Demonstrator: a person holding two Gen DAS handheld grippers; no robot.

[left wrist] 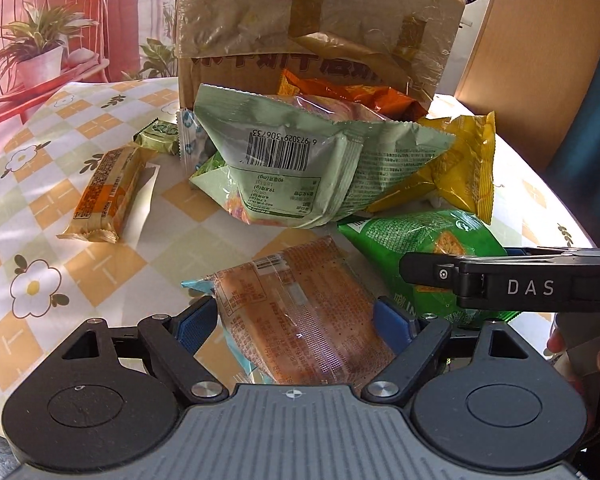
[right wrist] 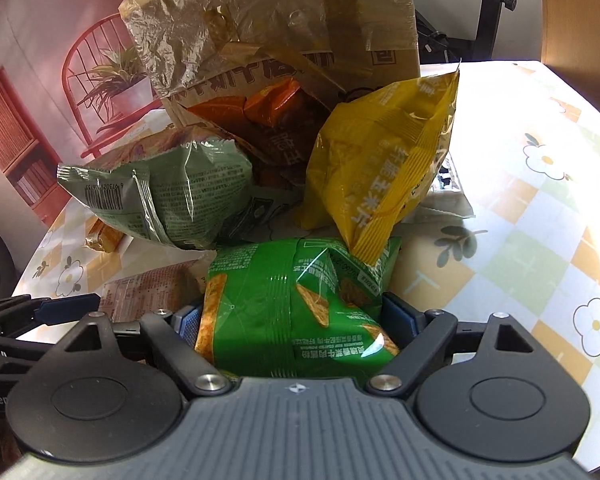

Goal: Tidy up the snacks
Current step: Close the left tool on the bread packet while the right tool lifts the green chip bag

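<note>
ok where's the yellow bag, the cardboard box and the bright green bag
yellow bag (right wrist: 384, 160), right wrist view, middle of its front
cardboard box (left wrist: 320, 16), left wrist view, taped upper face
bright green bag (right wrist: 284, 304), right wrist view, centre, between the gripper's blue pads

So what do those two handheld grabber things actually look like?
Both match: a ribbed grey body, two round black discs, black linkage arms with silver screws, and blue pads on the fingers. The left gripper and right gripper look alike; the right one's side reads "DAS".
</note>
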